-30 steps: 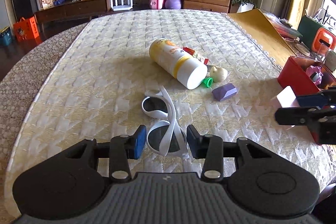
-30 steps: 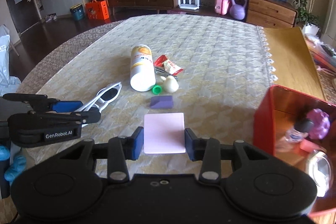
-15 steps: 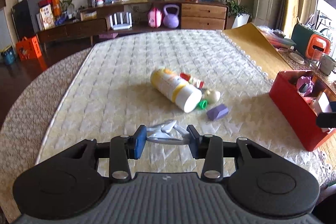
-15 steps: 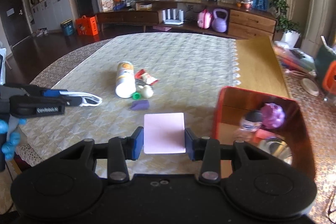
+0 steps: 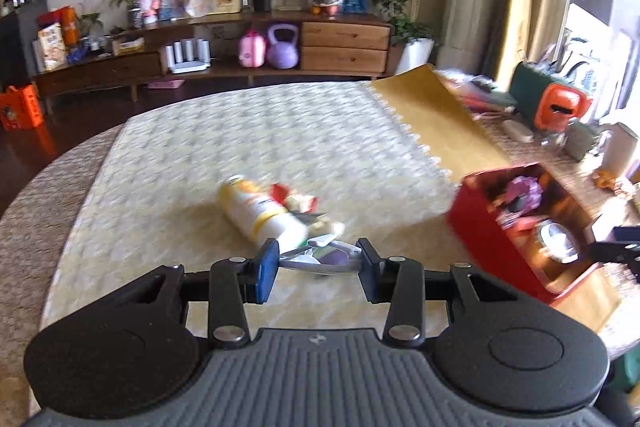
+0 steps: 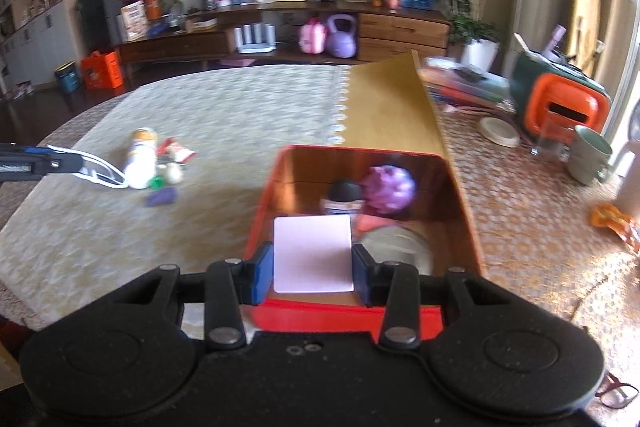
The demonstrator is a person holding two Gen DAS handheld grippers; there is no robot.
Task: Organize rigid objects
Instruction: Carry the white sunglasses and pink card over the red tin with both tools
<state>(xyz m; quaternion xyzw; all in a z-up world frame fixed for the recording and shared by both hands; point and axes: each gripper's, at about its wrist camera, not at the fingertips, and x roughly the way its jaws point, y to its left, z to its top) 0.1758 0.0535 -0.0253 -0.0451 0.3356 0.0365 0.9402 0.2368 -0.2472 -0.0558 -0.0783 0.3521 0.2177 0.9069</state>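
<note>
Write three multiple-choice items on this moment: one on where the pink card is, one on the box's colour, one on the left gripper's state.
1. Where is the pink card?
A. Flat on the cloth
B. Held over the box
C. Under the bottle
2. What colour is the box?
A. Red
B. Blue
C. White
3. What is the left gripper doing?
A. Open and empty
B. Shut on a bottle
C. Shut on the sunglasses

Key: 1 B, the right gripper pinches the card above the open box. 2 A, its walls are red. 3 C, the white-framed glasses sit clamped between the fingers.
</note>
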